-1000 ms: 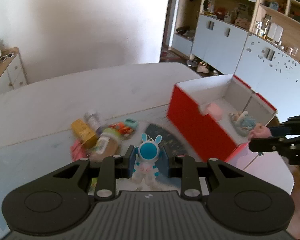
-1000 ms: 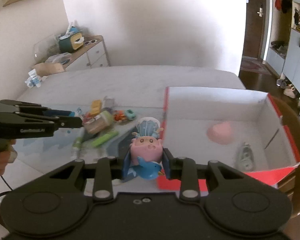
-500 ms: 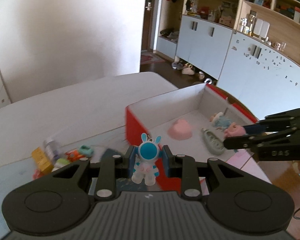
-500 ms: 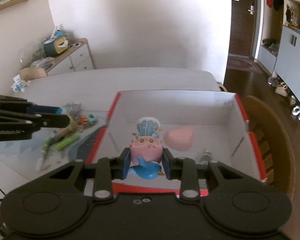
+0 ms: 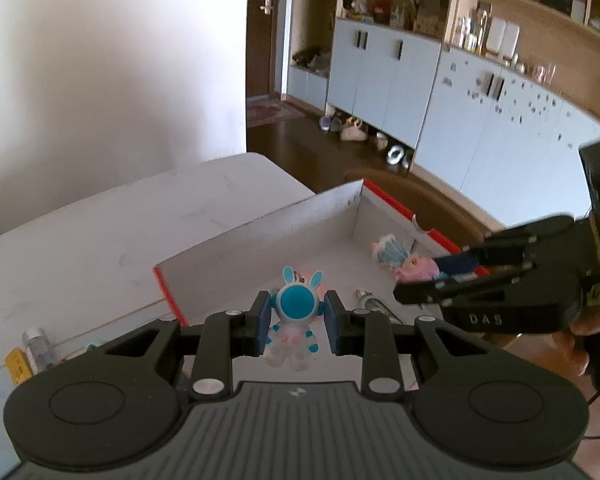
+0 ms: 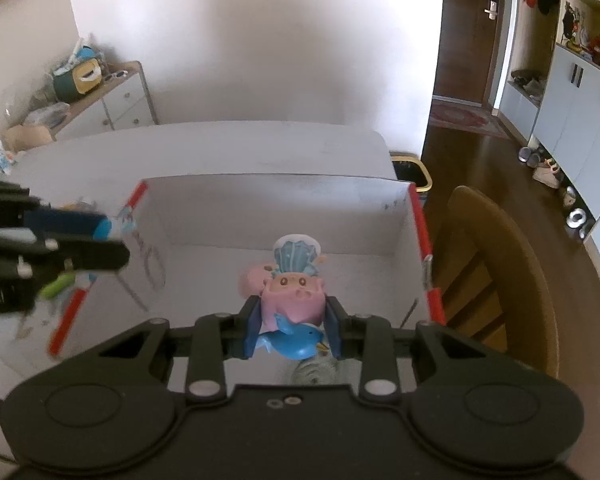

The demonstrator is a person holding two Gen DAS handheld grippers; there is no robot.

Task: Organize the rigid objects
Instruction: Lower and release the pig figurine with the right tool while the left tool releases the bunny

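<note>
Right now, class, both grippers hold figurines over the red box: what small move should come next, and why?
Probably lower and open the right gripper: its pink pig figurine hangs above the red box floor, and the left gripper with the blue bunny figurine can follow.

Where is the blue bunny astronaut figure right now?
Left wrist view, centre: the bunny astronaut figure is clamped in the left tool, held above the red box.
</note>
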